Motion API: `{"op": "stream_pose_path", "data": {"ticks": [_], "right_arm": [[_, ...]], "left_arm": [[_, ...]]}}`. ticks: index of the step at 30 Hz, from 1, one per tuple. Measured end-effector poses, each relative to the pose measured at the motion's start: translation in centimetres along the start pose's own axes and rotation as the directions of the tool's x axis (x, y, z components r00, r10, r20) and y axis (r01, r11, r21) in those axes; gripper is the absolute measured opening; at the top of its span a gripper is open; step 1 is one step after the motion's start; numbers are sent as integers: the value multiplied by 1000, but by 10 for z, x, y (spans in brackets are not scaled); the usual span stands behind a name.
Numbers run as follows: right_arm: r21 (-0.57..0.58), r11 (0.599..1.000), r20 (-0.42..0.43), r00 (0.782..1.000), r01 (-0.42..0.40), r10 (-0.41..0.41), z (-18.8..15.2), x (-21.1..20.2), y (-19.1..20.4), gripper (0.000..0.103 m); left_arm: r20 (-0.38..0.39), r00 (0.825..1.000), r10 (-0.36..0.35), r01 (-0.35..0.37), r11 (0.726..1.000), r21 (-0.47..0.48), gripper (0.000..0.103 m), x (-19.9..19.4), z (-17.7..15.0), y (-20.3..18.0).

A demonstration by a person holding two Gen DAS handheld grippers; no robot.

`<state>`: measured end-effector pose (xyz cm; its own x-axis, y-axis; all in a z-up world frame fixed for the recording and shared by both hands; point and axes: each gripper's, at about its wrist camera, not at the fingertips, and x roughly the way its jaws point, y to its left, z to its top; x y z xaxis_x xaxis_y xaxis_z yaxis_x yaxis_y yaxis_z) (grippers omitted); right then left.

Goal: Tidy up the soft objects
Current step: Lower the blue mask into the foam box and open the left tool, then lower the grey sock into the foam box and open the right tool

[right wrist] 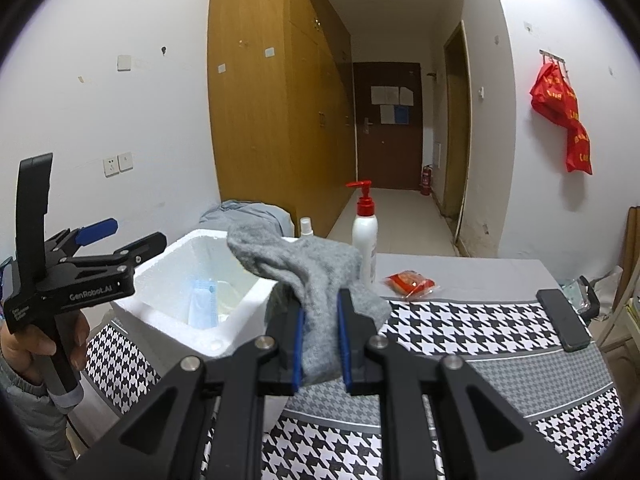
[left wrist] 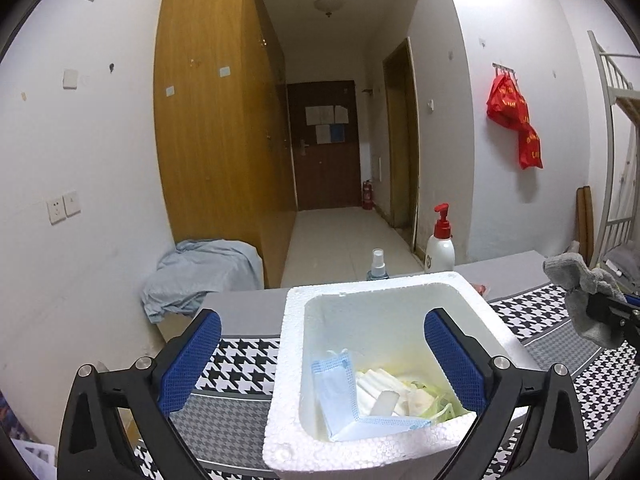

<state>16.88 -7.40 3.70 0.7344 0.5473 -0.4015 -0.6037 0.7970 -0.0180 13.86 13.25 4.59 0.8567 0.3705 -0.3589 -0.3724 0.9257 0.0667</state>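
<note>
**Grey sock clamped beside foam box; left tool spread wide**

While the left wrist view looks down over the table, the left gripper [left wrist: 322, 354] sits low in the foreground with its blue-padded fingers [left wrist: 190, 360] set far apart, holding nothing. Between and beneath them stands the white foam box [left wrist: 294, 322] on the houndstooth cloth [left wrist: 240, 364]. Inside the box: a blue face mask [left wrist: 340, 396] leaning on the near wall, with pale white and yellowish items behind it. At the right edge, the grey sock [left wrist: 580, 284] hangs from the right gripper [left wrist: 604, 312], only partly in frame. Behind the box: a small spray bottle [left wrist: 377, 266] and a red-capped pump bottle [left wrist: 440, 246].

Right wrist view. The right gripper [right wrist: 320, 338] points forward, its fingers [right wrist: 298, 344] drawn close and pinching the grey sock [right wrist: 316, 280], which rises and flops leftward over the foam box's [right wrist: 168, 276] right rim. At far left, a hand [right wrist: 36, 344] grips the handle of the left gripper [right wrist: 124, 234], held upright beside the box with its jaws parted. On the table further right: a red packet [right wrist: 410, 282], and a dark phone-like slab [right wrist: 562, 320] near the edge. The pump bottle [right wrist: 365, 236] stands just behind the sock.
</note>
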Motion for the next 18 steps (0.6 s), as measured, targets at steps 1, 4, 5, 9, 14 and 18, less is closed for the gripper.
{"op": "stream_pose_path", "data": {"ticks": [1,4,5,9,14,18], "right_arm": [[-1,1000,0,1000,0,0,1,0,1,18],[0,1000,-1,1000,-1,1,2,2,1,18],[-1,1000,0,1000,-2,2,2,2,1,18],[-7,1000,-1,1000,-14,14,4,5,4,18],[-14,1000,5,1000,-24,24,11,9,9,18],[-24,999,10,999,-34,35,13,11,15,18]], "left_arm": [[2,1000,-2,2,1000,-2,102,-1,1,1],[10,1000,-1,1,1000,-9,102,-5,1,4],[9,1000,-4,4,1000,-12,102,-5,1,4],[16,1000,2,-1,1000,-21,102,-9,0,8],[28,999,19,-18,999,-33,102,-15,-2,14],[31,999,29,-28,999,-39,102,-18,-4,18]]}}
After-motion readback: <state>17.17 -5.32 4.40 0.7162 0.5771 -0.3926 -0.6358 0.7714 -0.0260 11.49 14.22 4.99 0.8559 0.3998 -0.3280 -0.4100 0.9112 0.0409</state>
